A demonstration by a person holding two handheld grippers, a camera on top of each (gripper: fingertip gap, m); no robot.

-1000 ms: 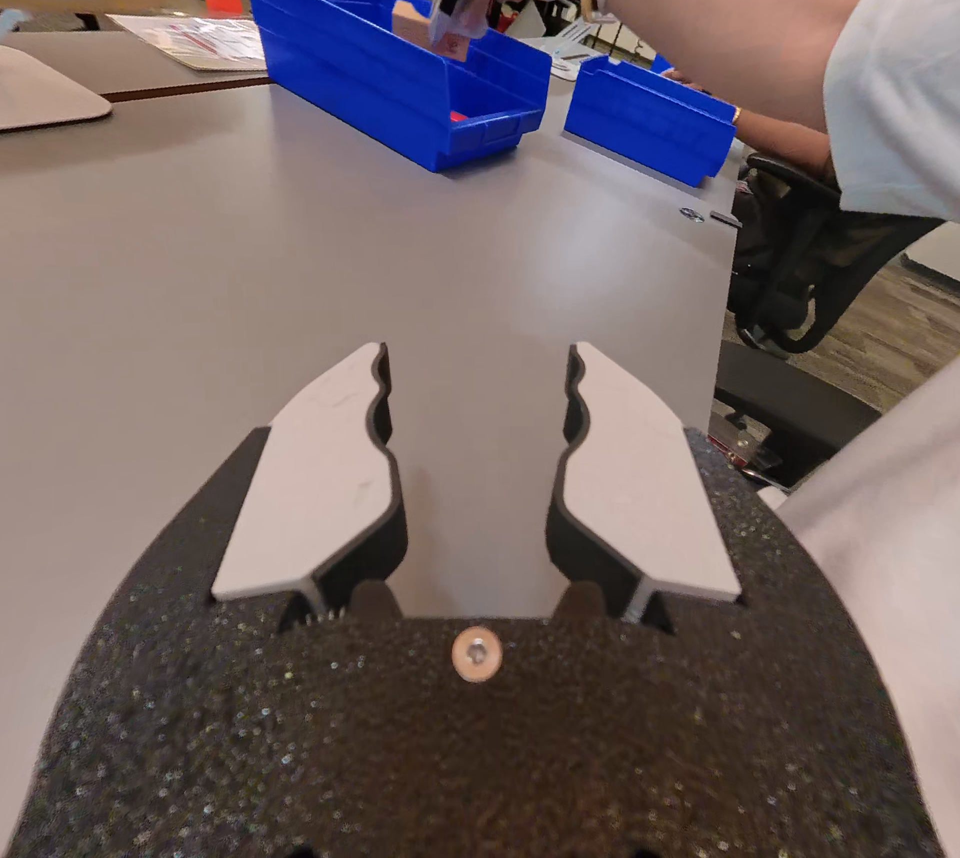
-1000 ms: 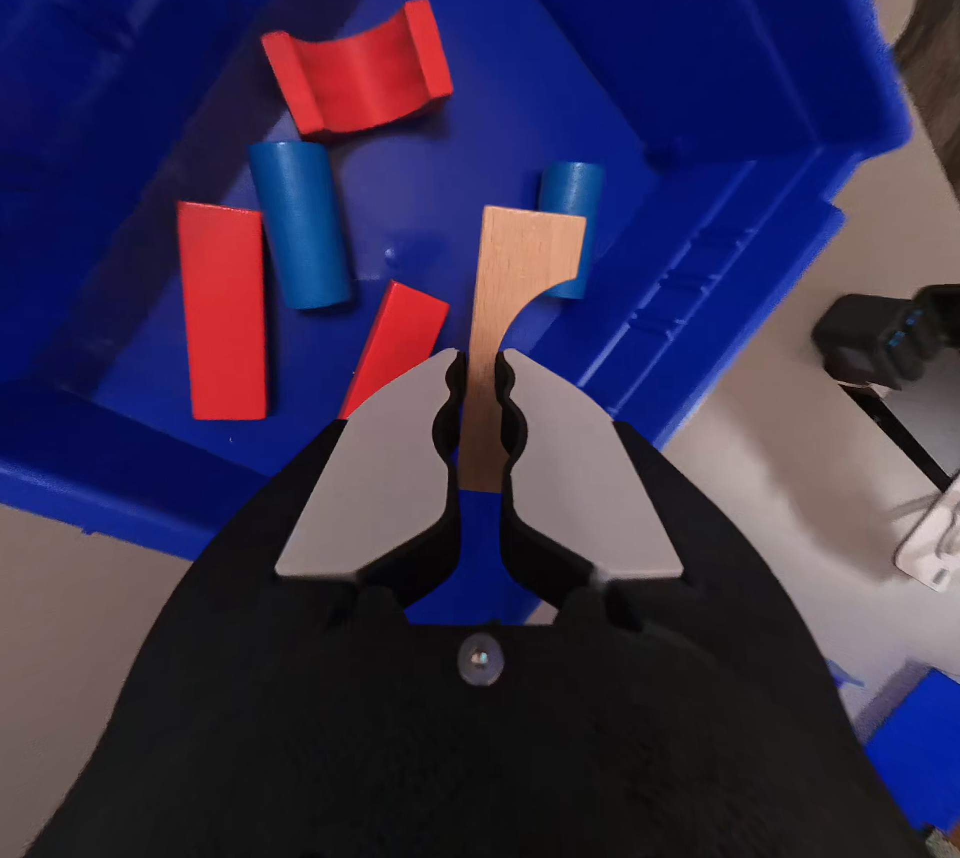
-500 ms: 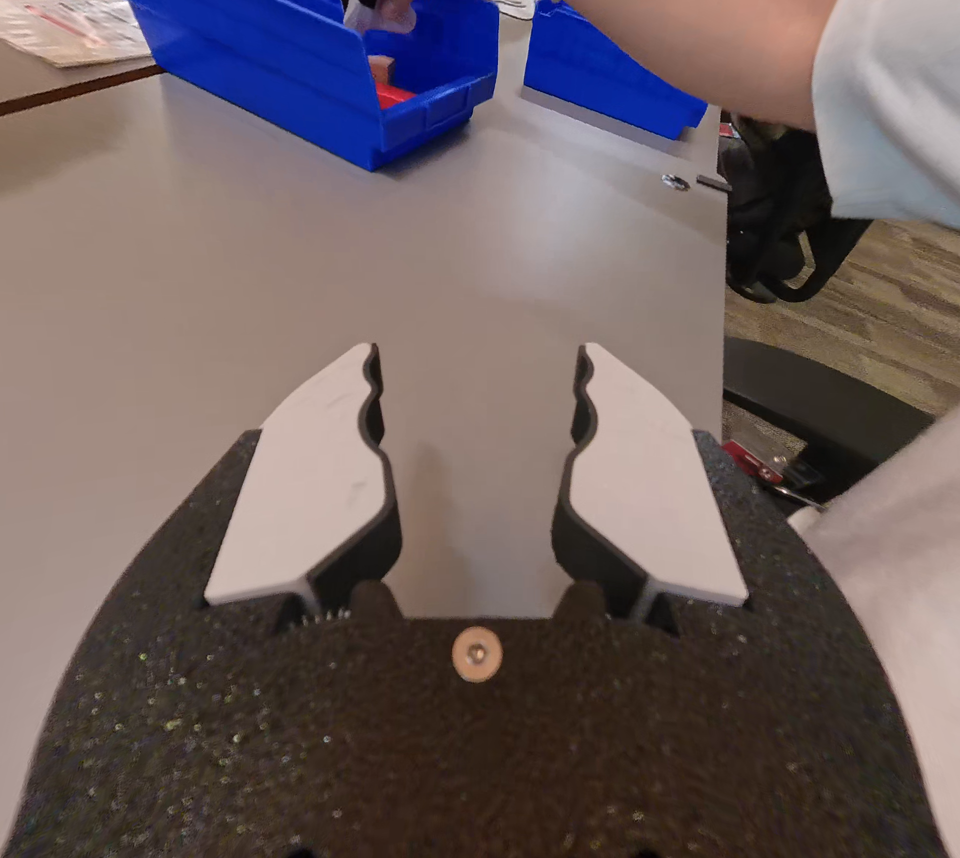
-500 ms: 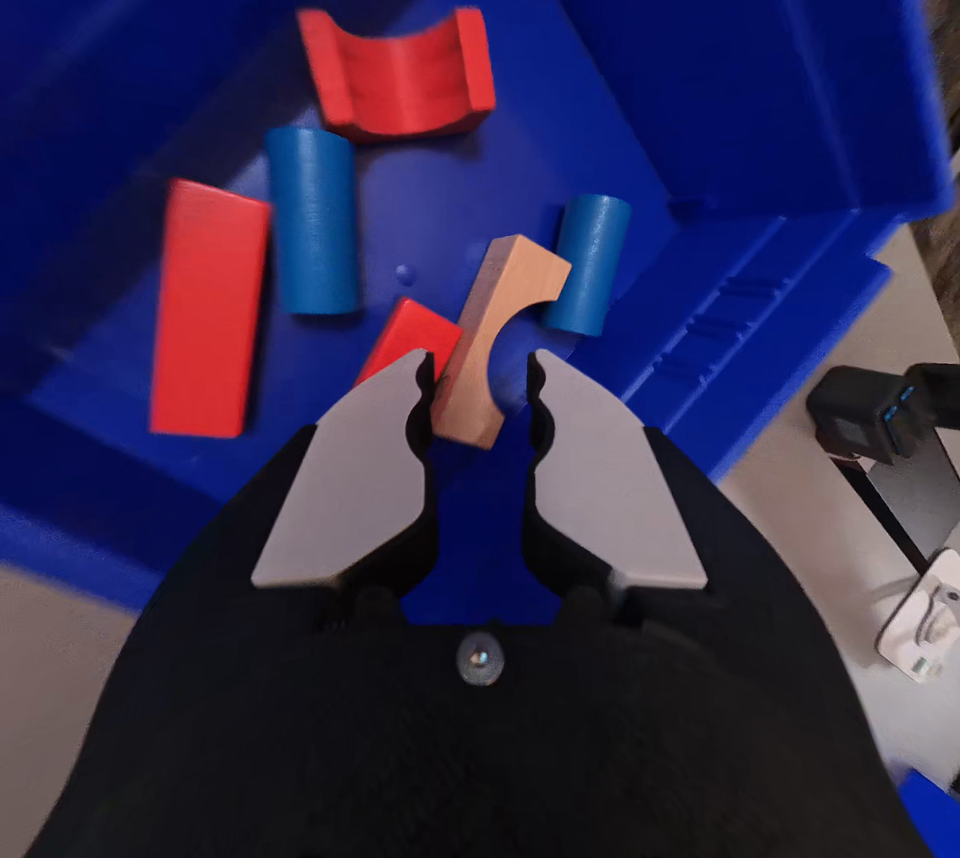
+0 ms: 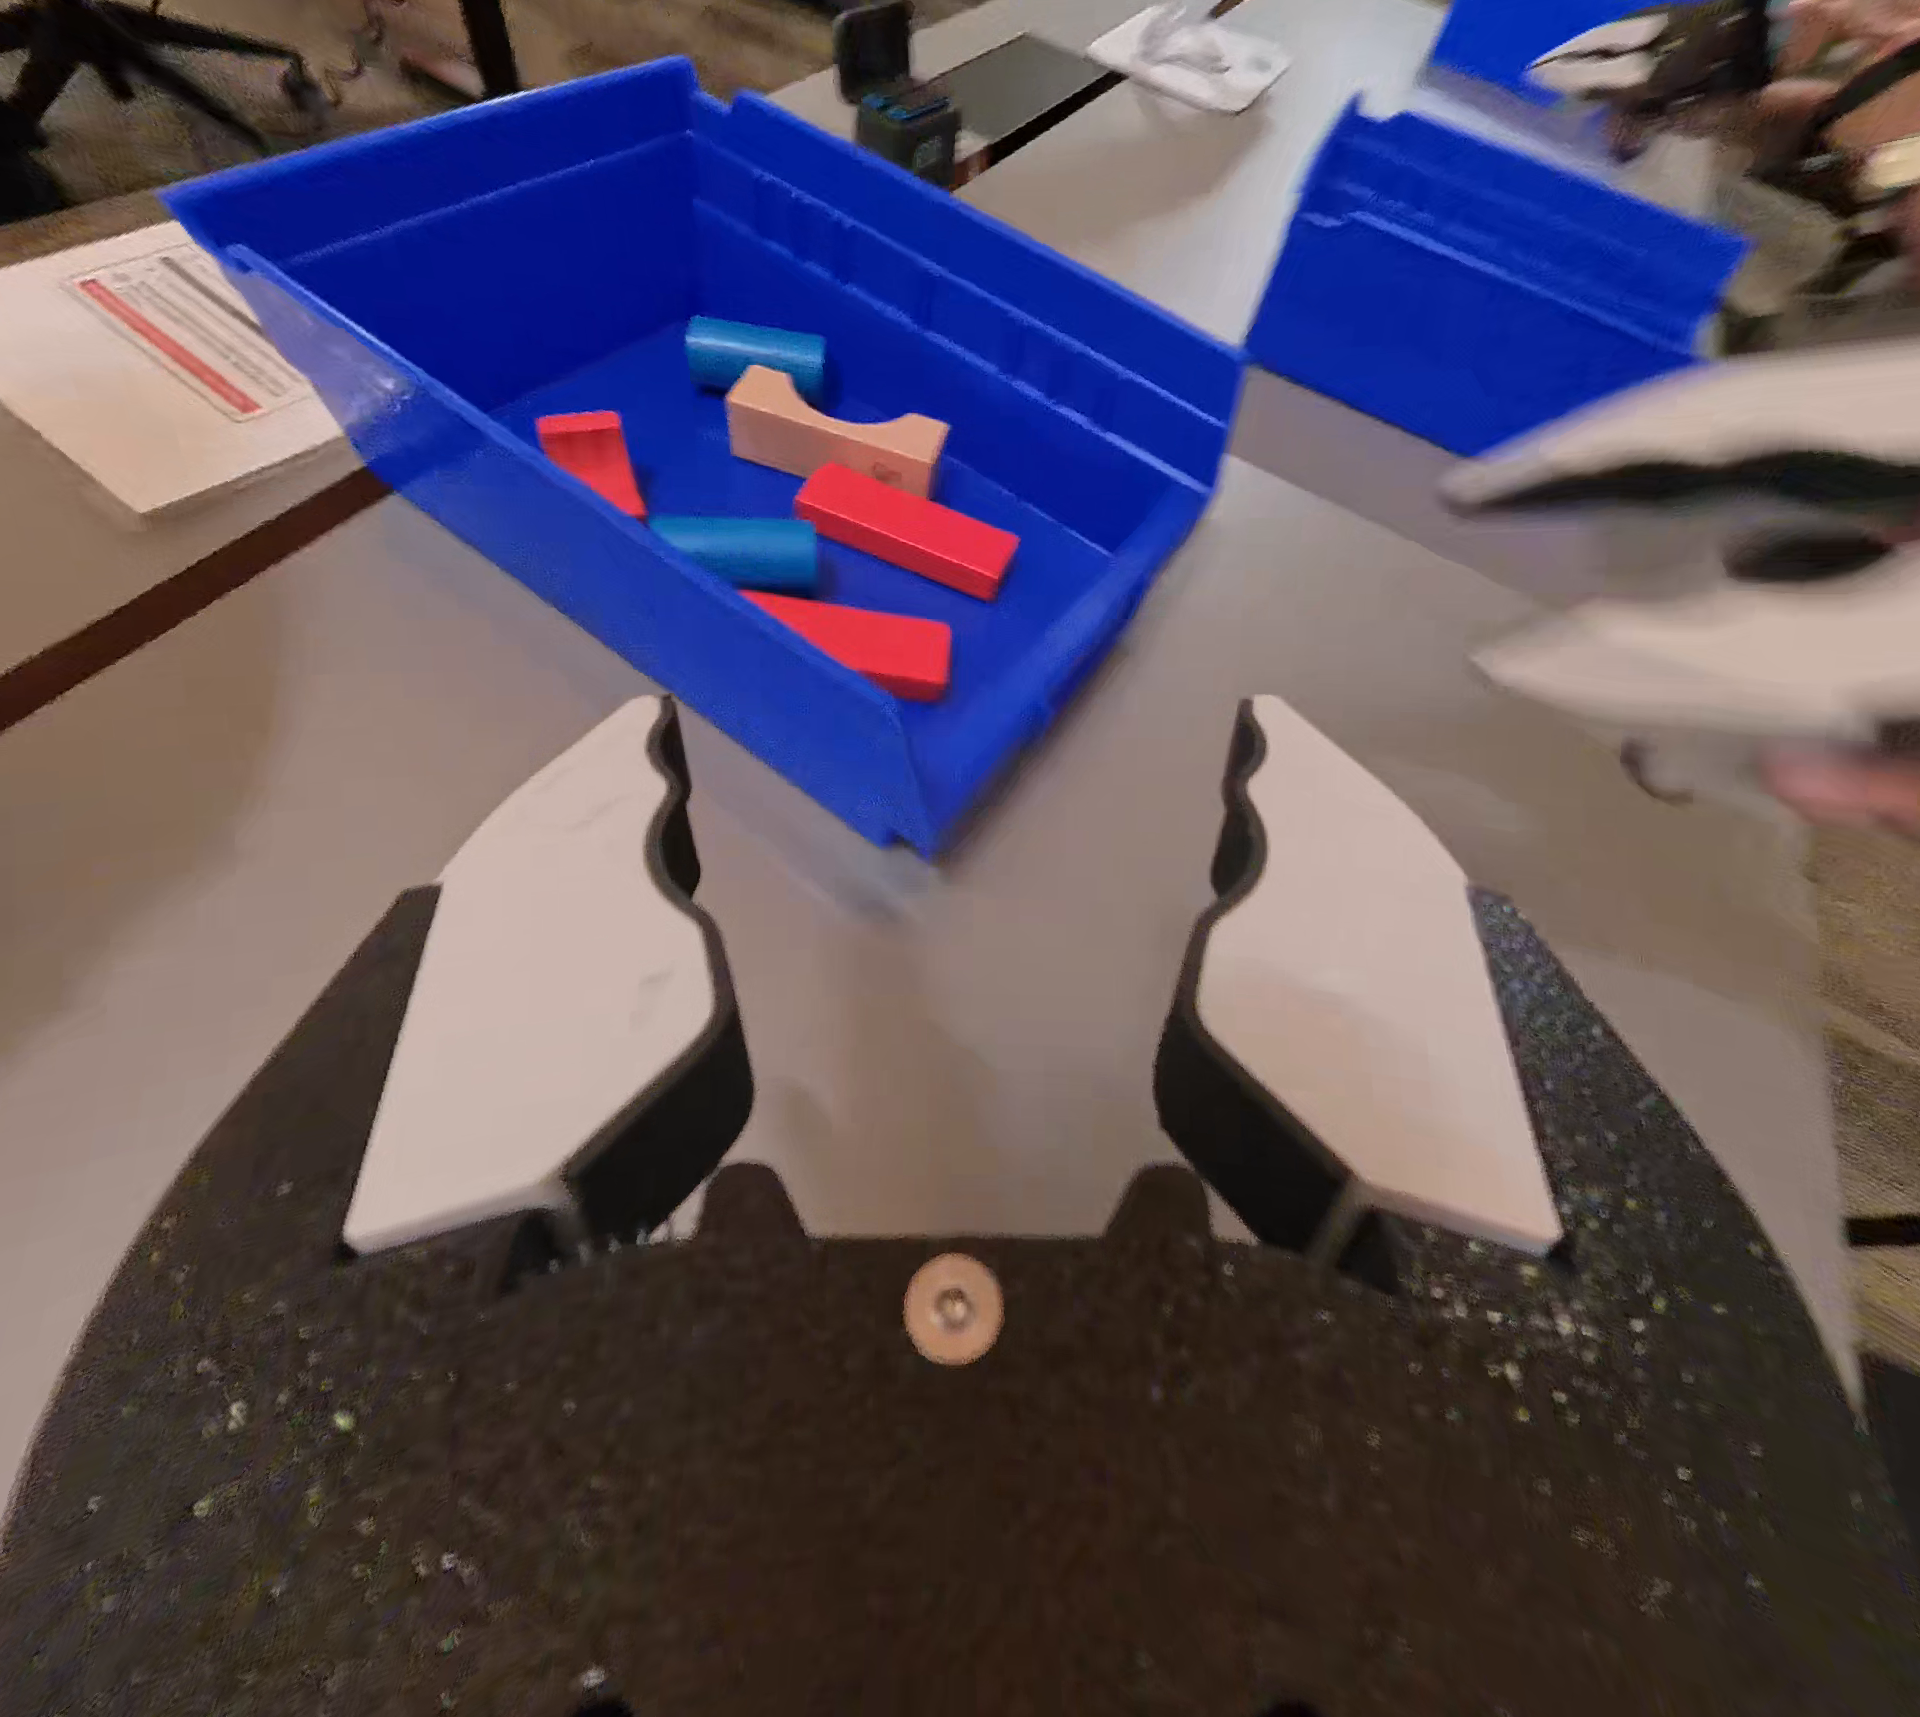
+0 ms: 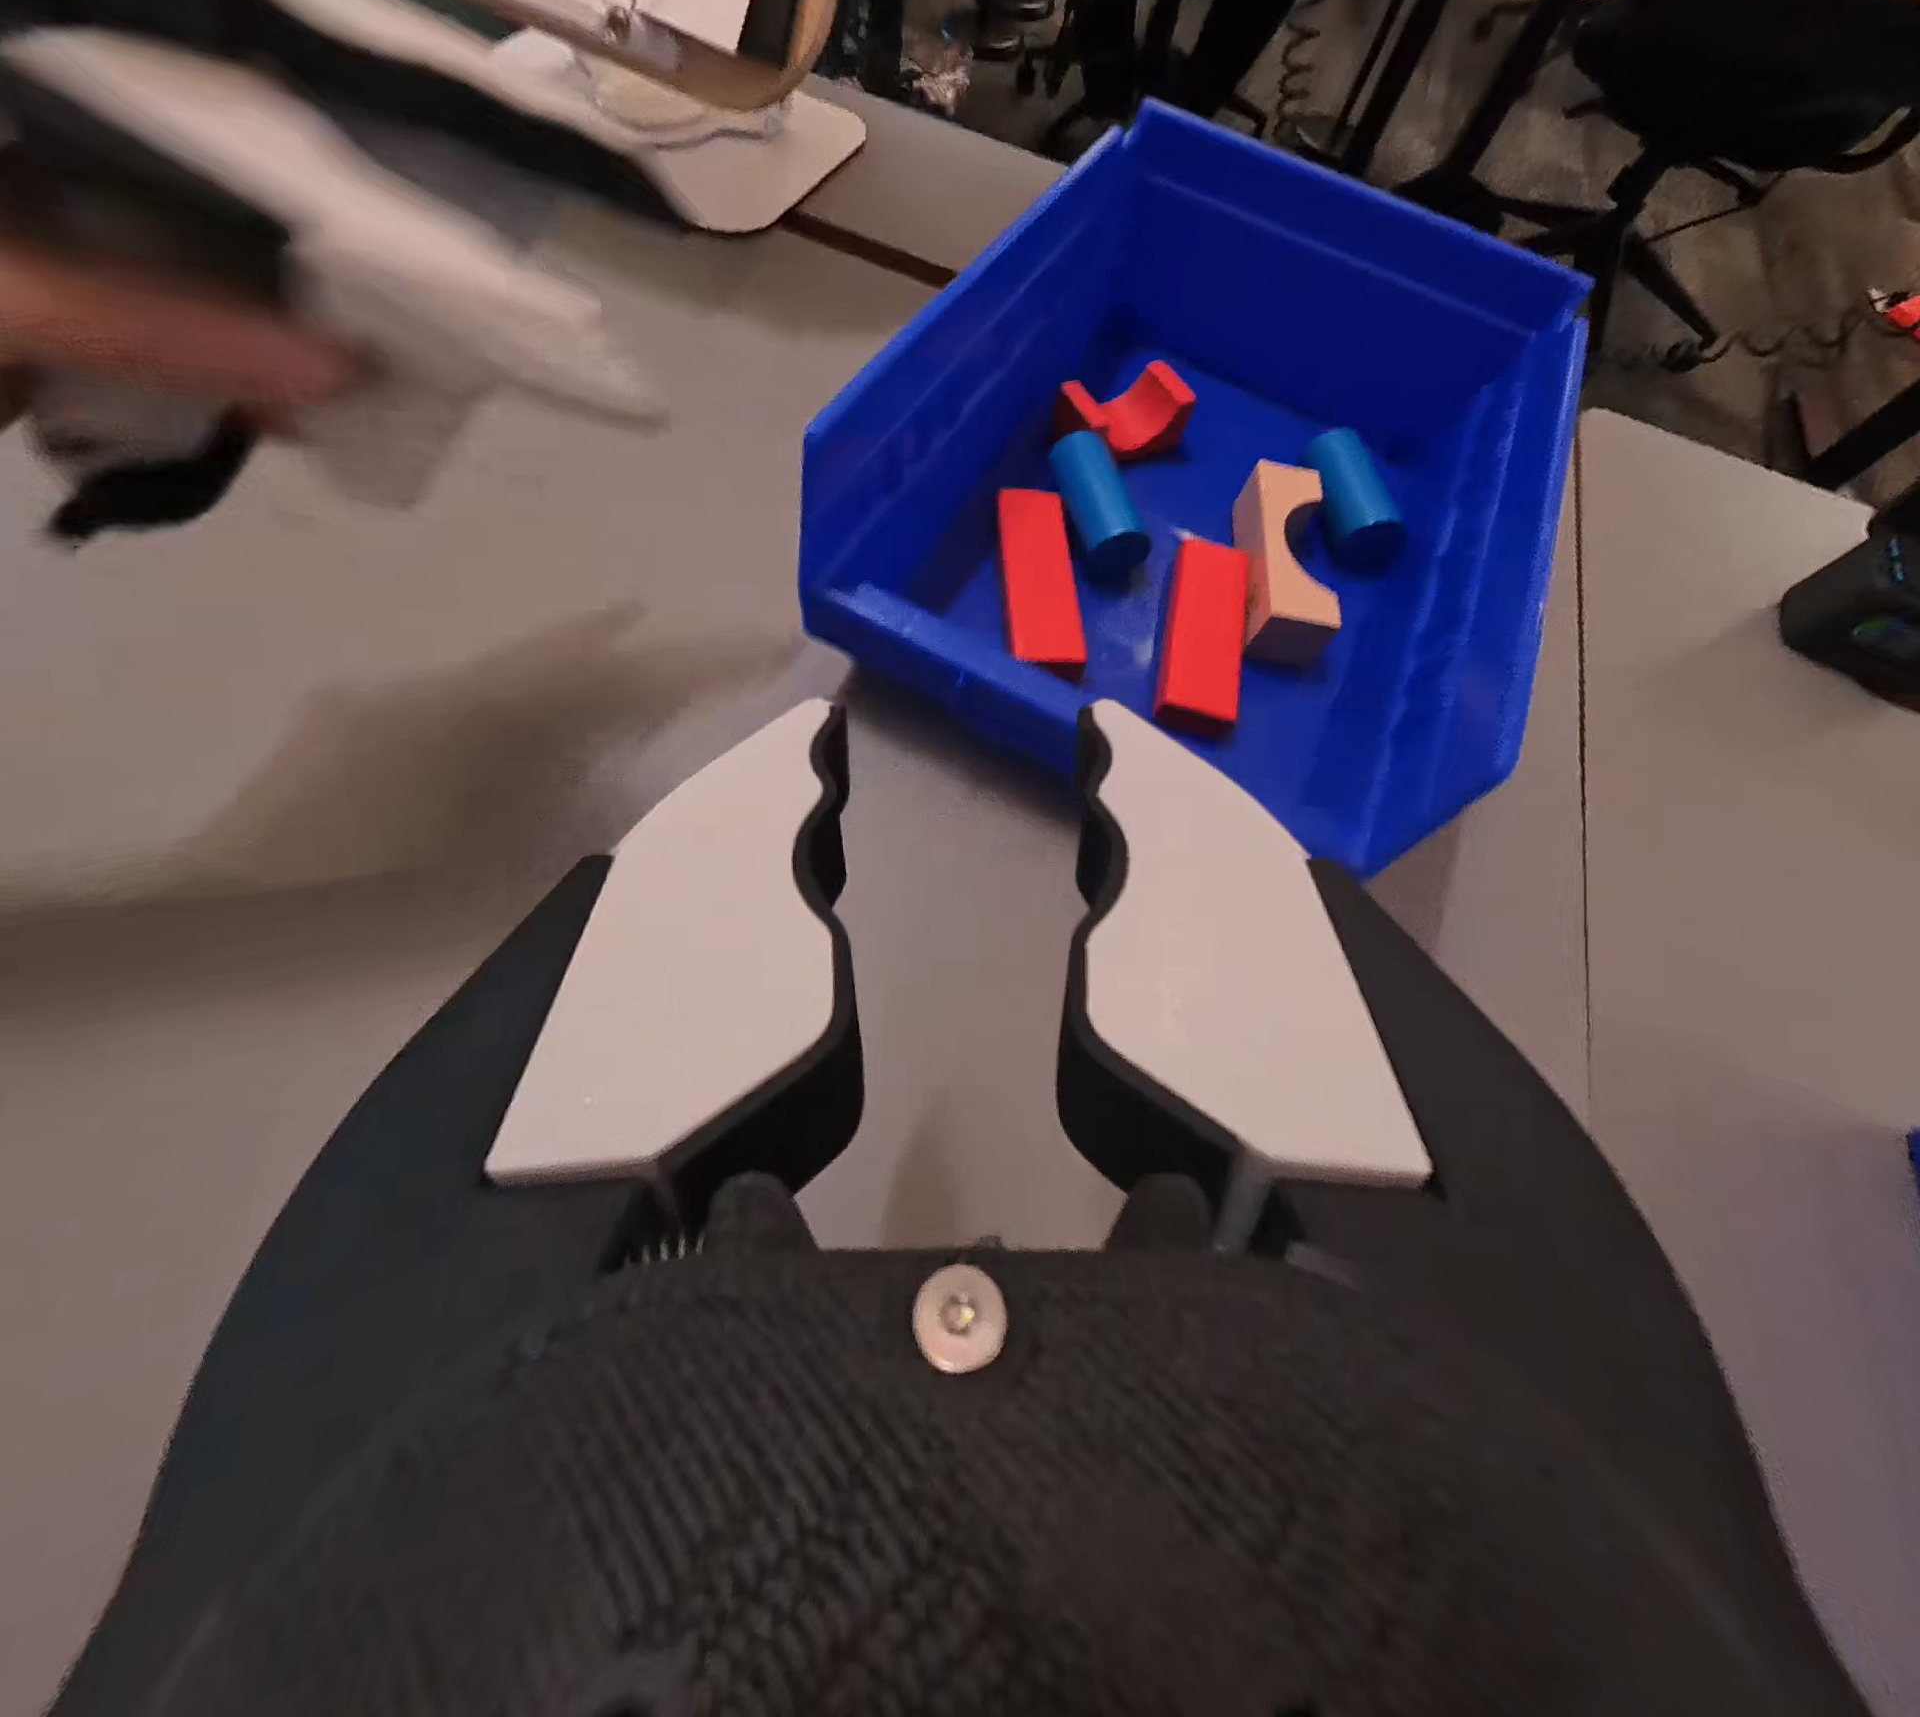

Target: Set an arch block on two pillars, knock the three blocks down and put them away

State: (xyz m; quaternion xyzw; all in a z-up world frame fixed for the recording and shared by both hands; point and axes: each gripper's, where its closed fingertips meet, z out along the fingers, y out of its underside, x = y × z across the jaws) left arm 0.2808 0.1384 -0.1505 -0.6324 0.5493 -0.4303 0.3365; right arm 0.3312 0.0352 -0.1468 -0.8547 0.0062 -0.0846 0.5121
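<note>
A blue bin (image 5: 473, 140) stands on the grey table and holds several blocks. Among them are a bare wooden arch block (image 5: 831, 433), two blue cylinders (image 5: 753, 350) and flat red blocks (image 5: 906, 531). My left gripper (image 5: 951, 722) is open and empty, just short of the bin's near corner. My right gripper (image 6: 961, 717) is open and empty, in front of the same bin (image 6: 1351, 265). There the wooden arch (image 6: 1283, 566) lies beside a red block (image 6: 1200, 628), with a red arch block (image 6: 1127, 410) farther in. The right gripper also shows blurred in the left wrist view (image 5: 1475, 571).
A second blue bin (image 5: 1486, 317) stands to the right of the first. A paper sheet (image 5: 166, 358) lies on the table to the left. A white stand with a board (image 6: 727, 150) is behind. A small black device (image 5: 899, 109) sits beyond the bin. Chairs and table legs stand farther off.
My right gripper opened, let the wooden arch block drop into the bin, and pulled back out over the table. My left gripper moved up close to the bin.
</note>
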